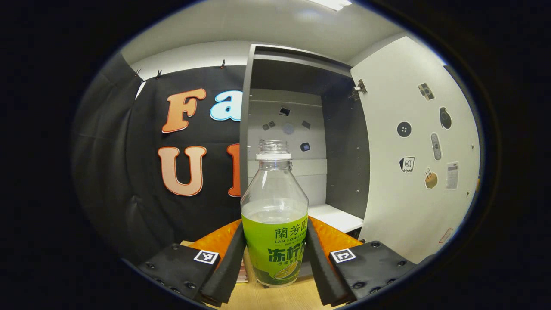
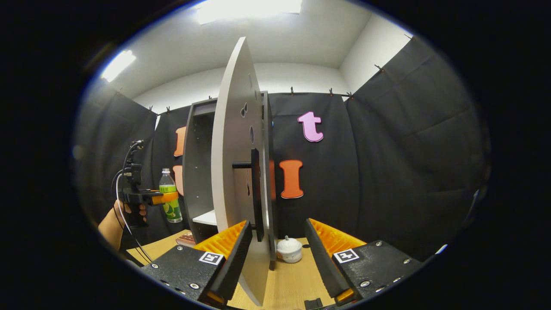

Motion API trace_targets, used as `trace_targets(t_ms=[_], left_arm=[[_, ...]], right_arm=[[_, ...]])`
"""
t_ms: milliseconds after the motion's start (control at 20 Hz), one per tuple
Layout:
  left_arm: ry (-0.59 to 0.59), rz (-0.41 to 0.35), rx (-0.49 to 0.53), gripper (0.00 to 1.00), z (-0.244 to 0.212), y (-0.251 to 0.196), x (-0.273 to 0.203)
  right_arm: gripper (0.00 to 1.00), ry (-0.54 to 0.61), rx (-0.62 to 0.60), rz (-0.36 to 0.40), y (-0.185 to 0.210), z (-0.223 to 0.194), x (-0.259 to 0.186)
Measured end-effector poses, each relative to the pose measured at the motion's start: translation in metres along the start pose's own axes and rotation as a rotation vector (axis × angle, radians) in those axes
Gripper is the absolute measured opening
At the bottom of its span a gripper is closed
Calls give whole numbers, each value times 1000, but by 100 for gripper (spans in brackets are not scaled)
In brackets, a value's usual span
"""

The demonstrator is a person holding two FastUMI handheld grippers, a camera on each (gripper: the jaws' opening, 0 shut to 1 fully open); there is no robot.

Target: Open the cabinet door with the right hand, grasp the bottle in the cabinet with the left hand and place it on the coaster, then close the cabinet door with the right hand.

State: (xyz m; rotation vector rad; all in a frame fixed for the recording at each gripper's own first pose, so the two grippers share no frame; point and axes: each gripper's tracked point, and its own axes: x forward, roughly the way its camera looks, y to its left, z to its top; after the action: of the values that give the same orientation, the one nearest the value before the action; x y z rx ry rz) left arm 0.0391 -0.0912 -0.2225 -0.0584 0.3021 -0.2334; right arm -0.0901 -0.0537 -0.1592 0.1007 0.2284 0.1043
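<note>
My left tool (image 1: 274, 254) pinches the green-labelled bottle (image 1: 274, 215) upright, while my right tool (image 2: 275, 254) stands spread around the open cabinet door (image 2: 234, 172).

Bright ceiling lights (image 2: 249, 6) glare; edges perhaps blurred.

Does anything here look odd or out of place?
Only one thing: the bottle, held upright in the left claw, has no cap though it is partly full. The cabinet door stands open, as expected.
</note>
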Motion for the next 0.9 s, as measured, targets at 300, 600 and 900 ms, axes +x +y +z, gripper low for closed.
trace_targets(t_ms=[300,600,900], left_arm=[[0,38,-5,80,-32,32,-46],[26,67,26,80,-81,55,-73],[-2,43,39,80,-123,56,-98]], right_arm=[[79,-29,-8,12,25,0,-37],[78,-36,-43,37,57,-10,-46],[81,-20,-33,65,72,-24,-42]])
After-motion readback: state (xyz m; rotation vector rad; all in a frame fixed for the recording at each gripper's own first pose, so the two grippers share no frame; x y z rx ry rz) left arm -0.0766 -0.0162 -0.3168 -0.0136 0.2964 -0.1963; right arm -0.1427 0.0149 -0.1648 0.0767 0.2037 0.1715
